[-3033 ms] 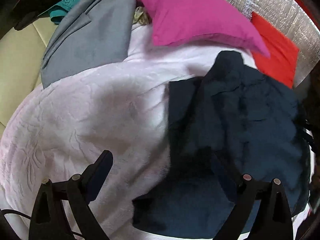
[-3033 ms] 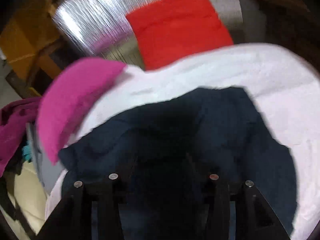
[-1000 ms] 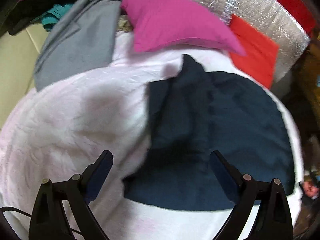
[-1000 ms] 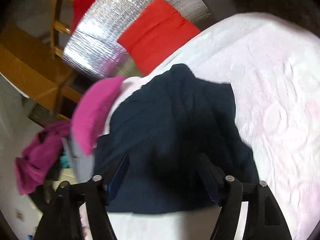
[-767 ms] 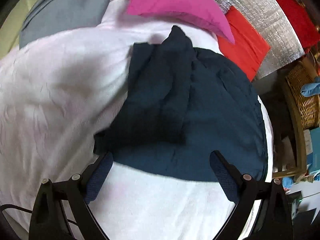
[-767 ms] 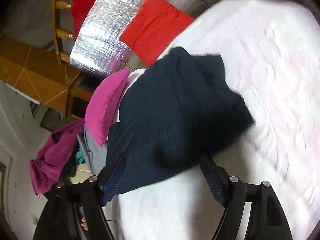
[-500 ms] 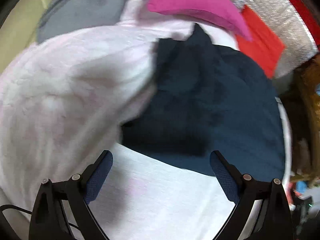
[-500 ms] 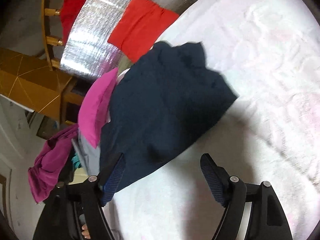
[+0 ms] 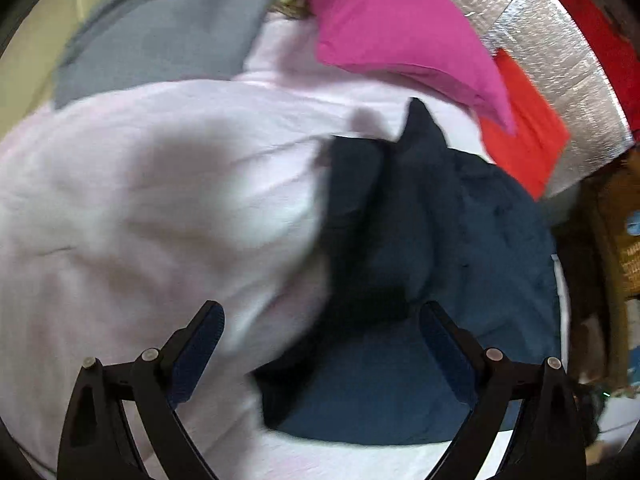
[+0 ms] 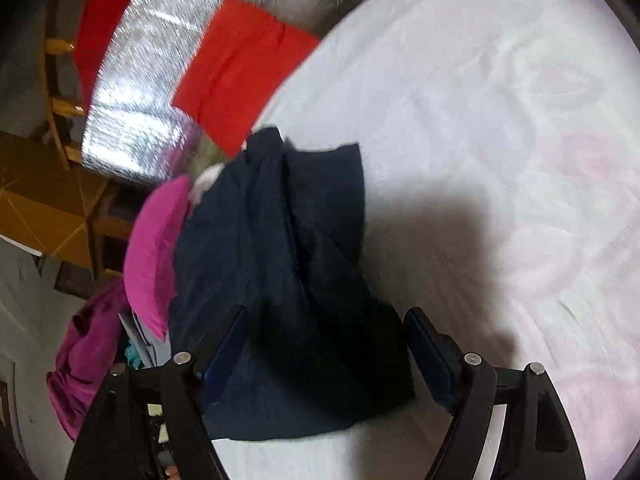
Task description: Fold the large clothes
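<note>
Navy garment (image 9: 432,264) lies on pale bedspread (image 9: 140,200), long axis running away toward magenta pillow (image 9: 400,28). Left hand-held gripper (image 9: 320,352) wide, empty; right hand-held gripper (image 10: 324,344) wide, jaws opening, over garment's near end.

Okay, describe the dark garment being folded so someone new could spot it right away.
Start at the pale pink bedspread covering the bed. On it, below the magenta pillow and beside the red cloth, lies the navy garment. It is the only dark item there.
</note>
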Tool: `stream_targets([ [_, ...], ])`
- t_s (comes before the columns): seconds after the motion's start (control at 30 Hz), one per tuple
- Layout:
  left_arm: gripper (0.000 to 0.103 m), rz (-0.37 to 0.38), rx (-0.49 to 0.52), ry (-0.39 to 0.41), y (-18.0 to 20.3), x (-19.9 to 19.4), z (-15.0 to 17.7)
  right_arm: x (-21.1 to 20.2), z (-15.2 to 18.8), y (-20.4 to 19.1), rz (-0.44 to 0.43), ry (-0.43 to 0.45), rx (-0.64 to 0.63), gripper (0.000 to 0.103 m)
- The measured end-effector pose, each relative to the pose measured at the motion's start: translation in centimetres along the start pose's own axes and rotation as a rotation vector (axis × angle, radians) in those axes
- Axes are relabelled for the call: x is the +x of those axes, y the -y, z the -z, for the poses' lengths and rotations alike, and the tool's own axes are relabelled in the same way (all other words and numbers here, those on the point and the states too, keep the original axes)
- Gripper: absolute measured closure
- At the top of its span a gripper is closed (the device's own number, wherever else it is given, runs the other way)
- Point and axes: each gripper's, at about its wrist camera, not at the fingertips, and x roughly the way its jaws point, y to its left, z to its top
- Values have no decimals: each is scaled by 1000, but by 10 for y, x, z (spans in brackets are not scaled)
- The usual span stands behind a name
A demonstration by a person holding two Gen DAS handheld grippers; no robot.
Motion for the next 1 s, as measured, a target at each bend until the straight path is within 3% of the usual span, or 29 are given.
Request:
stream_targets([
  [0.3, 1, 90, -52, -92, 4, 42, -13, 37, -8, -16, -79, -82, -117, 16],
  [0.47, 1, 187, -66, -138, 9, 50, -18, 47, 0, -32, -34, -94, -219, 16],
  [0.53, 1, 209, -68, -131, 12, 53, -16, 49, 1, -34, -29, -79, -227, 22],
  [0.6, 2, 232, -73, -124, 14, 55, -16, 50, 2, -33, -19, -57, -229, 35],
  [0.63, 5, 246, -85, -109, 13, 54, -16, 49, 2, -31, -20, -47, -224, 38],
  [0.67, 21, 249, -83, -92, 16, 51, -16, 48, 3, -29, -20, -32, -220, 42],
  [0.73, 42, 228, -63, -57, 19, 46, -16, 47, 7, -33, 4, -6, -229, 46],
  [0.77, 64, 252, -71, -40, 19, 43, -16, 46, 8, -39, 11, 2, -232, 52],
  [0.87, 76, 307, -74, 1, 21, 29, -20, 38, 10, -54, 19, 30, -250, 63],
  [1.0, 78, 333, -45, 53, 26, 8, -19, 14, 14, -74, -48, 86, -293, 67],
])
